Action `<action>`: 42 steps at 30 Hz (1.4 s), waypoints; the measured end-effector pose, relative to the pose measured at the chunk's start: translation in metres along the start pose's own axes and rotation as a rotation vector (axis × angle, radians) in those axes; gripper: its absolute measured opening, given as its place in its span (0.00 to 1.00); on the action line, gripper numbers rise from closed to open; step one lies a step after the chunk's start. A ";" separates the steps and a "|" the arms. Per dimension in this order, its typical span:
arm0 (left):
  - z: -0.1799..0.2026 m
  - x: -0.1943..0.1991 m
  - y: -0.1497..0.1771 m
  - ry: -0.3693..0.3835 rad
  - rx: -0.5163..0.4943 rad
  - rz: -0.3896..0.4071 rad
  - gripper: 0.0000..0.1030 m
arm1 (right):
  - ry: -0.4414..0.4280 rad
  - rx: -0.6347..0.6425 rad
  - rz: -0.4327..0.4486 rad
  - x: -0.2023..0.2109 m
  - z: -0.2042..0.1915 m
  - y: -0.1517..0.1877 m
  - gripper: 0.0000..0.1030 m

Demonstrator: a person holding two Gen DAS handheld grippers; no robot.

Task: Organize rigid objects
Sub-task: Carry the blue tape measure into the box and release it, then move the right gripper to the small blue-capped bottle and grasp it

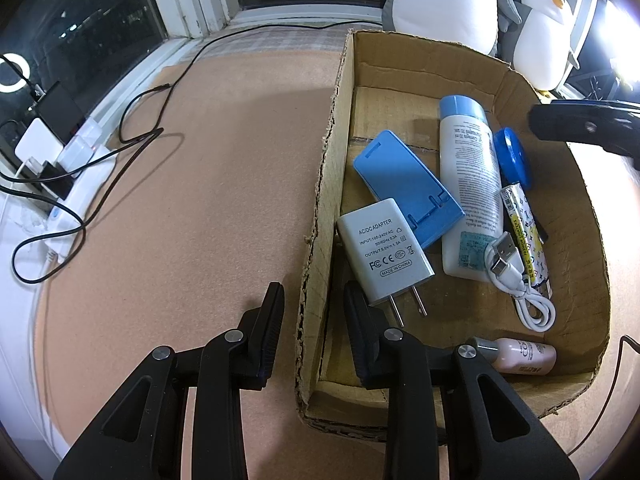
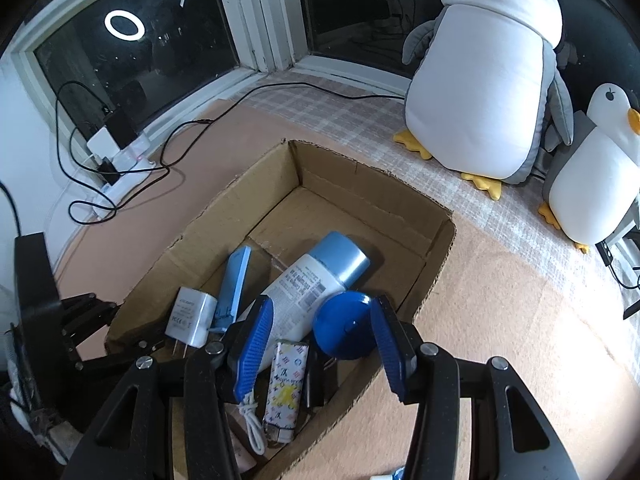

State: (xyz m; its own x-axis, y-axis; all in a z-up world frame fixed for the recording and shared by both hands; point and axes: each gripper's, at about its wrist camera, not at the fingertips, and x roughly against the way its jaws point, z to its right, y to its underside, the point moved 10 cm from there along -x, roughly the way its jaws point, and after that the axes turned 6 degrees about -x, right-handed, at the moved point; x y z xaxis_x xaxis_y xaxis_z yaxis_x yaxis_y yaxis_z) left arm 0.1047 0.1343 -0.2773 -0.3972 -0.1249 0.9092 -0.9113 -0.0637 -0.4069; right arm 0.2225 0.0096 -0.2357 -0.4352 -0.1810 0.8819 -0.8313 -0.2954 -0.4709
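Observation:
A cardboard box holds a white AC adapter, a blue phone stand, a white bottle with a blue cap, a round blue case, a patterned lighter, a white USB cable and a small pink bottle. My left gripper is open, its jaws astride the box's left wall. My right gripper is open above the box, beside the blue case.
A pink mat covers the surface. A power strip with chargers and black cables lies at the left by the window. Two plush penguins stand behind the box.

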 end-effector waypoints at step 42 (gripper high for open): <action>0.000 0.000 0.000 -0.001 -0.001 -0.001 0.27 | 0.094 0.204 -0.253 0.026 0.071 0.136 0.45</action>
State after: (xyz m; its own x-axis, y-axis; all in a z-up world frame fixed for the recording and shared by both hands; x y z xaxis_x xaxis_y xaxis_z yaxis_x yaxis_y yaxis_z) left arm 0.1047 0.1343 -0.2768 -0.3964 -0.1257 0.9094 -0.9117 -0.0627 -0.4061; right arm 0.1231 -0.1021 -0.2786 -0.2617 0.0060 0.9651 -0.8350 -0.5029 -0.2233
